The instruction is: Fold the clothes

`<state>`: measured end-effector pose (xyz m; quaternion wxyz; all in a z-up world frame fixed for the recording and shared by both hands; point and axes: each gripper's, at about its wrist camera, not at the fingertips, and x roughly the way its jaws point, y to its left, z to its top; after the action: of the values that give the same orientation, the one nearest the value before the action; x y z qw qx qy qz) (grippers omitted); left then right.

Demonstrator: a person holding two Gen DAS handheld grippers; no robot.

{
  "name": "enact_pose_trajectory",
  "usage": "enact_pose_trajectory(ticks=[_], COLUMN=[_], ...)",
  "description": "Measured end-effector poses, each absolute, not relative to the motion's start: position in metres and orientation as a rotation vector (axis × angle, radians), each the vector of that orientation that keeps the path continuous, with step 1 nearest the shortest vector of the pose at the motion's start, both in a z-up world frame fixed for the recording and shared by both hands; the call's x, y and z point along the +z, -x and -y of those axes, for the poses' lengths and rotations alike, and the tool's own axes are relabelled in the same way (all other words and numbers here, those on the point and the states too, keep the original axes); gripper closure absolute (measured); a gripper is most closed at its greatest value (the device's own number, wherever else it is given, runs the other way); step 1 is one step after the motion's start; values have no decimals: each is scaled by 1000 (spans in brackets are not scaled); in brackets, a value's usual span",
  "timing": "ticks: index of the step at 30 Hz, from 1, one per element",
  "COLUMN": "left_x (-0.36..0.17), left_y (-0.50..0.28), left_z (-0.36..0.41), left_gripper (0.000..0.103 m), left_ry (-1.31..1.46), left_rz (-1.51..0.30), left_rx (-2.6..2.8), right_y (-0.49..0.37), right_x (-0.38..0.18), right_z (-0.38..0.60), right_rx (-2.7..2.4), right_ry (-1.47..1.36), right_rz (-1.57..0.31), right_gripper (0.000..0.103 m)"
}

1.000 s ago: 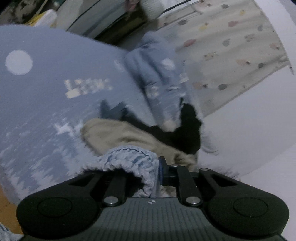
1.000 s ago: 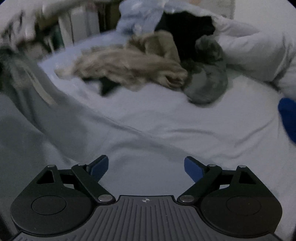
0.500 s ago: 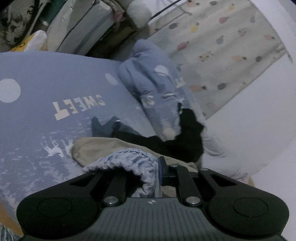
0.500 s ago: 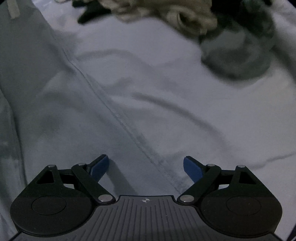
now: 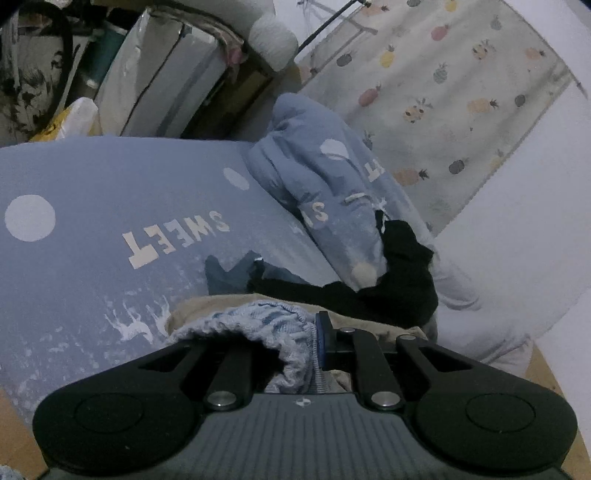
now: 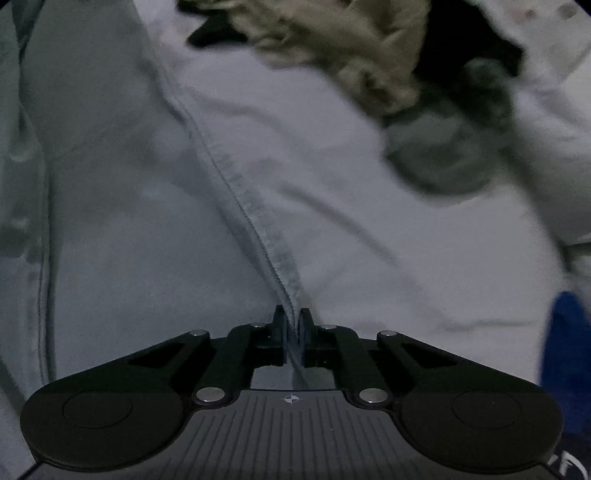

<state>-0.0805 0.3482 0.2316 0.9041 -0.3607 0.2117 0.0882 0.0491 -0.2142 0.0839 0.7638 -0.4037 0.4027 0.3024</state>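
Note:
My left gripper (image 5: 314, 341) is shut on the ribbed blue-and-white cuff (image 5: 258, 325) of a garment, held above the bed. My right gripper (image 6: 292, 332) is shut on the stitched hem (image 6: 255, 210) of a grey-blue garment (image 6: 122, 206) that lies spread over the pale sheet (image 6: 424, 266). A pile of clothes lies beyond: a beige piece (image 6: 343, 48), a black piece (image 6: 469, 33) and a grey piece (image 6: 454, 147). In the left wrist view the beige piece (image 5: 192, 310) and the black piece (image 5: 402, 277) lie just past my fingers.
A blue duvet printed SWEET (image 5: 122, 206) covers the bed, with a bunched part of it (image 5: 332, 181) behind. Storage boxes (image 5: 166, 74) and a pineapple-print cloth (image 5: 443, 92) stand beyond. A dark blue object (image 6: 565, 354) sits at the right edge.
My right gripper has dropped to the grey-blue garment and closed on its hem; it was open before. The left gripper stays shut on the cuff and has tilted upward.

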Motion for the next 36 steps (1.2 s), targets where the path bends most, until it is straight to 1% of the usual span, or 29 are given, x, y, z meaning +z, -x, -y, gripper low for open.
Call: enact_pose_trajectory(ticks=[4,7,13,20,24,32,34,36], left_x=[243,256,281,283,280,280,273,258], left_y=[76,69,25,-45,-84,-150,-166,-181], left_z=[-348,-349,-350,-349,-352,-362,-363,-363], left_gripper=[88,88,88,88,88,88,88,88], left_ry=[735,737,702,687,676,655,631,607], left_rz=[-392,-339,-275,-250,-253,-225,-247,-287], left_rx=[184,174,138,150,161,175,183,198], right_y=[-34,-42,-93,-170,-212,-283,-306,-329], right_x=[98,121,178,219,226,224,216,197], right_z=[222,232,249,243,231,214,209,203], right_rx=[542,427,277,207,181,160,170,189], right_ry=[901,862,812,819,816,824,820,830], right_rz=[-712,-619,-484,-380,-369,-354,-398,-456], right_gripper=[97,97,97,97,97,97,97,97])
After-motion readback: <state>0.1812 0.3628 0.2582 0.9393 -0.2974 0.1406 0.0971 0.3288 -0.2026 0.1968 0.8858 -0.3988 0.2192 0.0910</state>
